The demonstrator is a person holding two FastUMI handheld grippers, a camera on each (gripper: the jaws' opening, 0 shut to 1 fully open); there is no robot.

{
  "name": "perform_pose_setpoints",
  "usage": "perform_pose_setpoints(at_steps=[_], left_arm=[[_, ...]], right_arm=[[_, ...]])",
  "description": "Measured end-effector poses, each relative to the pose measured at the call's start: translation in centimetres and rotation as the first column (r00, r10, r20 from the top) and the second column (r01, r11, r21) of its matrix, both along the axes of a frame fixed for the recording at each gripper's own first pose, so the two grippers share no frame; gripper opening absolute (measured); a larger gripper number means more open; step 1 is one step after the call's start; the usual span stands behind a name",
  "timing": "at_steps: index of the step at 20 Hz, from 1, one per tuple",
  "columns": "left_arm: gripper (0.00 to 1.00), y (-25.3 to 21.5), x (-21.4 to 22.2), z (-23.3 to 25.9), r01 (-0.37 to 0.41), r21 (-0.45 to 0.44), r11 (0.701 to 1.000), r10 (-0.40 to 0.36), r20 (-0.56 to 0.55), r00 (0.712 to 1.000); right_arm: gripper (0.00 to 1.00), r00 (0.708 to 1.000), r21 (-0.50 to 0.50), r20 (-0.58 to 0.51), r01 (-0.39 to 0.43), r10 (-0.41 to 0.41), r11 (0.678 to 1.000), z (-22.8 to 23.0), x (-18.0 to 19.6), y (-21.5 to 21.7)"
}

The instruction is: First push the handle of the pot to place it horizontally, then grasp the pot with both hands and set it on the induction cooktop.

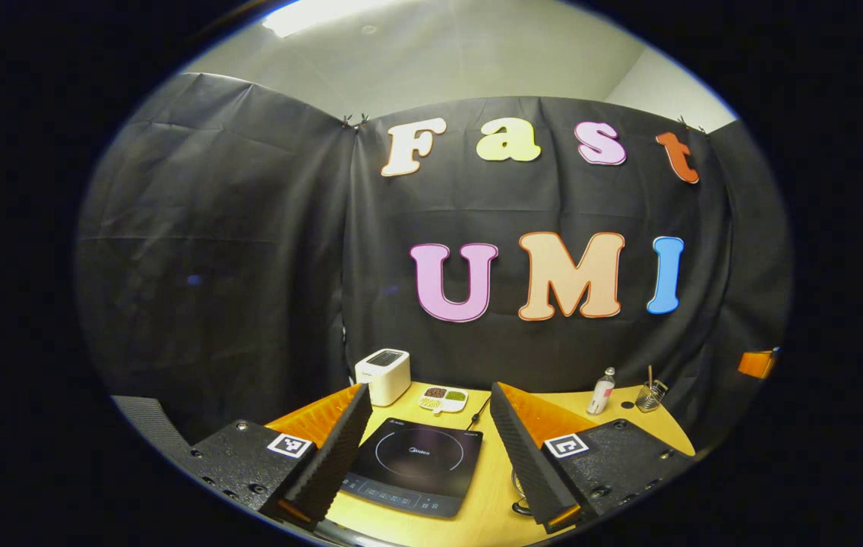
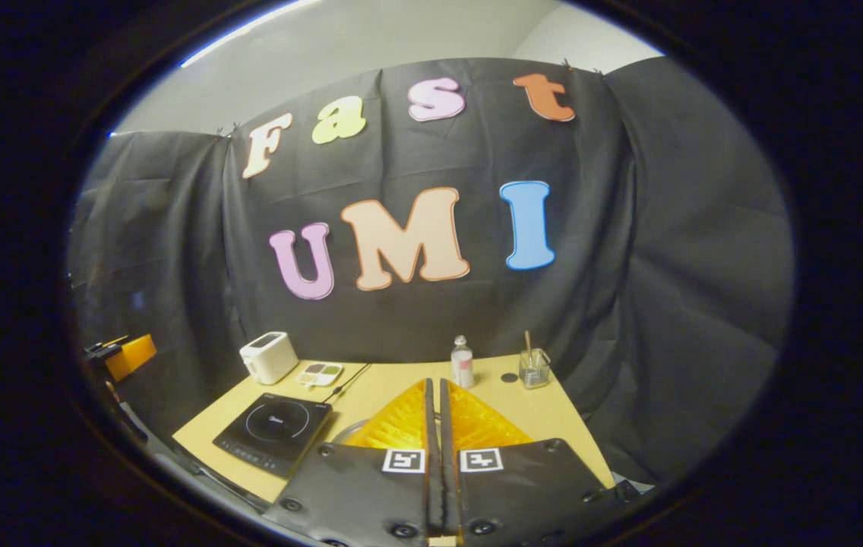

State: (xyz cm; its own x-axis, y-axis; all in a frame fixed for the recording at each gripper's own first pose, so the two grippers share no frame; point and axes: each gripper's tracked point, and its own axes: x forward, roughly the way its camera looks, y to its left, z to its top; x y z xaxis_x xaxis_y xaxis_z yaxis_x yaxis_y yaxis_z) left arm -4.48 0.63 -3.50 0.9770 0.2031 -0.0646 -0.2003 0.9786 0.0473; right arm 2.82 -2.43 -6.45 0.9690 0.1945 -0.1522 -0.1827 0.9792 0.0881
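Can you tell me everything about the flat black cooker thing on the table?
The induction cooktop is a flat, glossy black square slab lying on the yellow wooden table. A thin circle marks its cooking zone, and a row of small controls runs along its near edge. Nothing sits on top. A dark cord leads away from its far corner. A white toaster stands behind it.

The induction cooktop has a glossy, smooth glass-like top. The table looks like smooth, matt light wood. The toaster is glossy white plastic. The glass jar is clear, the booth wall matt creased cloth.
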Motion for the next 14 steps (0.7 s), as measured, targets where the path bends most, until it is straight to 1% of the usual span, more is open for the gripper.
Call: perform_pose_setpoints(at_steps=[1, 2, 3, 4, 5, 6, 7, 8, 9, 10, 11, 12, 13, 14], left_arm=[[0.92, 0.3, -0.1, -0.1, -0.009, -0.001, 1.0, 0.009, -0.003, 1.0], [0.92, 0.6, -0.2, -0.3, -0.017, -0.002, 1.0, 0.017, -0.006, 1.0], [0.92, 1.1, -0.1, -0.4, -0.027, 0.0, 1.0, 0.027, -0.012, 1.0], [0.92, 1.5, 0.0, -0.6, -0.035, 0.002, 0.999, 0.035, -0.015, 0.999], [0.92, 2.0, 0.2, -0.6, -0.041, 0.004, 0.999, 0.041, -0.02, 0.999], [0.92, 2.6, 0.3, -0.7, -0.045, 0.007, 0.999, 0.045, -0.022, 0.999], [0.92, 3.1, 0.7, -0.7, -0.047, 0.009, 0.999, 0.047, -0.025, 0.999], [0.92, 3.7, 1.1, -0.8, -0.046, 0.013, 0.999, 0.047, -0.031, 0.998], [0.92, 4.2, 1.5, -0.8, -0.044, 0.018, 0.999, 0.044, -0.035, 0.998], [0.92, 4.9, 1.9, -0.9, -0.039, 0.025, 0.999, 0.04, -0.038, 0.998], [0.92, 5.5, 2.3, -0.9, -0.036, 0.033, 0.999, 0.037, -0.041, 0.998], [0.92, 6.1, 2.8, -1.0, -0.03, 0.042, 0.999, 0.032, -0.047, 0.998], [0.92, 6.7, 3.2, -1.1, -0.024, 0.052, 0.998, 0.027, -0.054, 0.998], [0.92, 7.2, 3.6, -1.3, -0.017, 0.06, 0.998, 0.02, -0.061, 0.998]], right_arm=[[0.02, 1.0, -0.007, -0.018, -0.011, 0.011, 1.0, -0.7, 0.1, 0.4], [0.0, 0.999, -0.015, -0.04, -0.025, 0.024, 1.0, -1.7, 0.1, 0.9], [0.0, 0.997, -0.025, -0.066, -0.036, 0.035, 0.999, -2.6, 0.1, 1.5], [0.02, 0.994, -0.034, -0.095, -0.049, 0.046, 0.998, -3.7, 0.0, 2.1], [0.0, 0.991, -0.041, -0.119, -0.061, 0.056, 0.997, -4.6, 0.0, 2.8], [0.0, 0.988, -0.047, -0.139, -0.071, 0.063, 0.996, -5.4, -0.1, 3.6], [0.04, 0.985, -0.052, -0.159, -0.078, 0.068, 0.996, -6.2, 0.0, 4.2], [0.0, 0.981, -0.056, -0.181, -0.08, 0.068, 0.995, -7.1, 0.1, 5.0], [0.0, 0.976, -0.053, -0.206, -0.087, 0.074, 0.995, -7.8, 0.1, 5.9], [0.08, 0.97, -0.051, -0.231, -0.093, 0.079, 0.994, -8.6, -0.1, 6.8], [0.03, 0.964, -0.05, -0.253, -0.101, 0.085, 0.994, -9.3, -0.1, 7.7], [0.03, 0.957, -0.051, -0.275, -0.108, 0.091, 0.993, -10.2, -0.1, 8.5], [0.08, 0.949, -0.052, -0.302, -0.114, 0.093, 0.992, -11.1, 0.0, 9.3], [0.08, 0.939, -0.051, -0.331, -0.12, 0.097, 0.991, -12.3, -0.1, 10.0]])
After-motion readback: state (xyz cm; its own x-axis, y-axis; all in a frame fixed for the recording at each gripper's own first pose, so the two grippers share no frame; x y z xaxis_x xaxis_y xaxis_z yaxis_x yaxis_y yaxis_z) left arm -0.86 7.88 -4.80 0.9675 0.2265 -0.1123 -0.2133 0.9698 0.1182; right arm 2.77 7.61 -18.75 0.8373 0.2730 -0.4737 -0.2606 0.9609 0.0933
